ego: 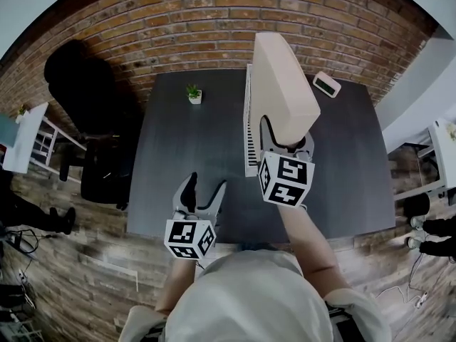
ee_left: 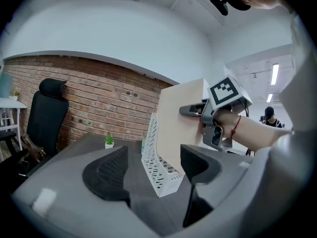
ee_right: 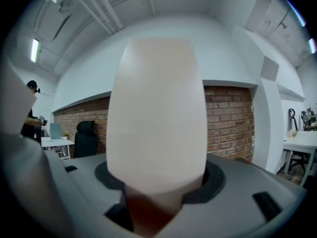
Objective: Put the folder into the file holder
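A thick beige folder (ego: pixel 285 84) stands upright, and my right gripper (ego: pixel 285 140) is shut on its near edge. In the right gripper view the folder (ee_right: pixel 156 118) fills the space between the jaws. The white perforated file holder (ego: pixel 249 130) stands in the middle of the dark table (ego: pixel 178 155). In the left gripper view the folder (ee_left: pixel 181 123) runs alongside the holder's tall wall (ee_left: pixel 153 148), with its lower edge down at the holder's base. Whether it rests there is hidden. My left gripper (ego: pixel 203 191) hovers open and empty near the table's front edge, left of the holder.
A small potted plant (ego: pixel 194 93) sits at the back of the table, and a small white device (ego: pixel 327 84) lies at the back right. A black office chair (ego: pixel 92 91) stands to the left before the brick wall. White tables flank the room.
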Action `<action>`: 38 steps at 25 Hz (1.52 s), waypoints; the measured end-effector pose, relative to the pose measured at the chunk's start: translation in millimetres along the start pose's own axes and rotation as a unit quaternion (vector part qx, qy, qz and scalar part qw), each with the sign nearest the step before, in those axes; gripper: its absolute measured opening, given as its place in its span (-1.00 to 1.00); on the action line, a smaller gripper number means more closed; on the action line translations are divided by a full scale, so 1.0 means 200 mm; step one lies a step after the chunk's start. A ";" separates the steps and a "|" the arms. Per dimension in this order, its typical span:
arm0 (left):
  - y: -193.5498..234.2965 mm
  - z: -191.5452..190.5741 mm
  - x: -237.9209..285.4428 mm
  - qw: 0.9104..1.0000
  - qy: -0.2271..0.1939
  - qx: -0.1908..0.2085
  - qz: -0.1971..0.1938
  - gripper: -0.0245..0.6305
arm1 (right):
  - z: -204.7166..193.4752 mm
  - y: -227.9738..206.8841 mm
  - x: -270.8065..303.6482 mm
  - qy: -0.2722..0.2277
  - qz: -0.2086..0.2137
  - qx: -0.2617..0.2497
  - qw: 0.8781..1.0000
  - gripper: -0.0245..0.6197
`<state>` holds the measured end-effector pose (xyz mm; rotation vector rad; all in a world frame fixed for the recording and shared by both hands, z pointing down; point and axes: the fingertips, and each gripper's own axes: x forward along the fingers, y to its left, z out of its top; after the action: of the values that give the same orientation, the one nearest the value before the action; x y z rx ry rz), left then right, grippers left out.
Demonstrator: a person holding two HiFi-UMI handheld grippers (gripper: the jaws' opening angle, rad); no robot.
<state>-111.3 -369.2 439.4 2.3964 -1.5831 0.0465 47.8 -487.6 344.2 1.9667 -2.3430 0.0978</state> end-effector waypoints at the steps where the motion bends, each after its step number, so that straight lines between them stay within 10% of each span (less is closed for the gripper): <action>1: 0.01 0.00 0.01 1.000 0.000 0.000 0.001 0.05 | 0.01 0.01 0.03 0.002 -0.005 0.000 1.000 -0.06; 14: 0.04 0.01 0.10 1.000 0.004 0.001 0.003 0.05 | -0.01 -0.09 0.16 0.004 0.023 -0.056 0.998 -0.08; 38: 0.00 -0.02 0.13 1.000 0.017 0.002 0.001 0.05 | 0.00 -0.13 0.14 -0.055 -0.020 -0.005 0.998 -0.07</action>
<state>-100.1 -390.9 446.9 2.3840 -1.5720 0.0920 69.0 -519.5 347.5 2.0632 -2.3623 -0.0265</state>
